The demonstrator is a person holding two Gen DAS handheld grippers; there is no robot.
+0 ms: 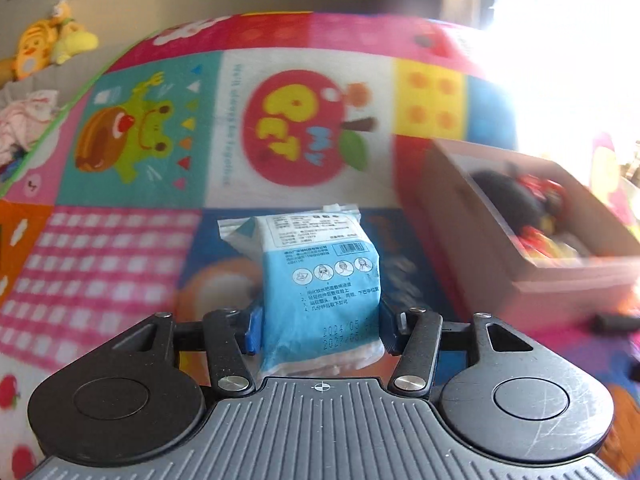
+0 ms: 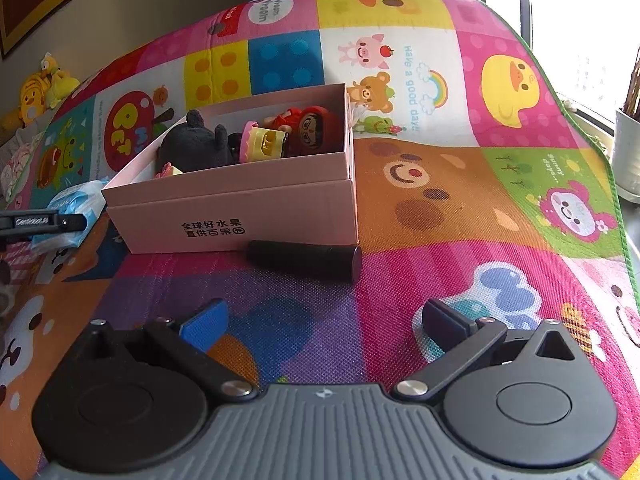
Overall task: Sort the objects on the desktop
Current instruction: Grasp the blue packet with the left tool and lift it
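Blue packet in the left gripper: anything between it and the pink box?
Nothing visible. The blue packet sits clamped in the left gripper; only bare play mat lies between it and the pink box, whose top is open. The black cylinder lies at the box's front, aside.

One blue packet [image 1: 320,292] is showing between the fingers of the left tool. One pink box [image 2: 240,204] is sitting on one colourful mat [image 2: 440,200]. Inside the box, one black plush toy [image 2: 196,144], one red doll [image 2: 312,126] and one yellow toy [image 2: 266,142] are lying; one more small pink piece [image 2: 166,170] is showing at the corner. One black cylinder [image 2: 304,260] is lying in front of the box. Two yellow plush toys [image 2: 40,88] are sitting by the wall.
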